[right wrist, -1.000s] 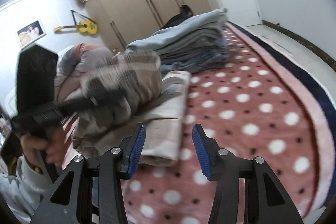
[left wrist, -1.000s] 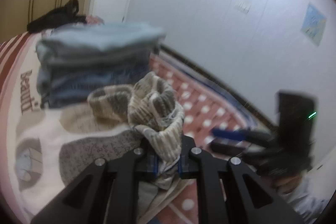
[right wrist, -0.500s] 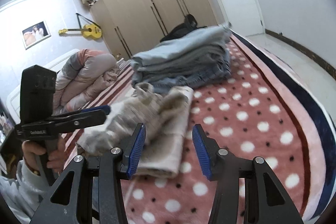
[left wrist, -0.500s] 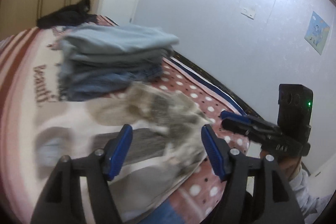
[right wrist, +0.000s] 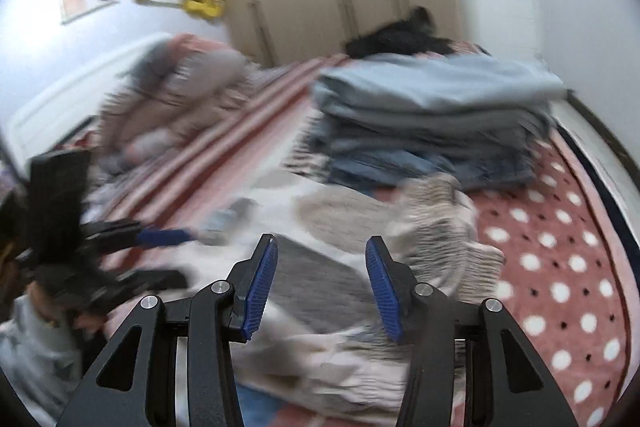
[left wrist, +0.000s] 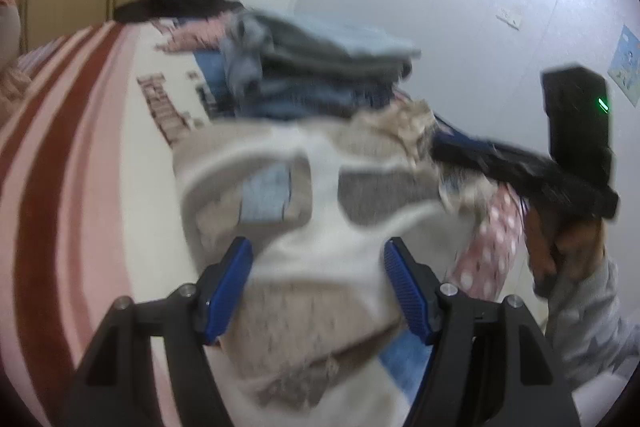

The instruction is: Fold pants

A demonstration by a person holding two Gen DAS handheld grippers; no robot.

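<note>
The beige patchwork pants (left wrist: 320,163) lie partly folded on the bed, their ribbed cuff bunched at the far right end (right wrist: 432,223). My left gripper (left wrist: 316,259) hovers open over the near part of the pants, its blue pads clear of the cloth. My right gripper (right wrist: 320,247) is also open above the grey patch of the pants, with nothing pinched. In the left wrist view the right gripper (left wrist: 440,147) reaches in from the right, close to the bunched cuff. In the right wrist view the left gripper (right wrist: 184,255) shows at the left. Both views are motion-blurred.
A stack of folded jeans (left wrist: 320,75) (right wrist: 432,115) stands just behind the pants. A black garment (right wrist: 400,35) lies beyond it. A rumpled pink quilt (right wrist: 180,99) sits far left. The dotted pink blanket (right wrist: 560,267) spreads right, toward the bed edge.
My left gripper let go of the ribbed cuff, opened wide and drew back toward the near end. The cuff dropped onto the pants. My right gripper swung in over the pants.
</note>
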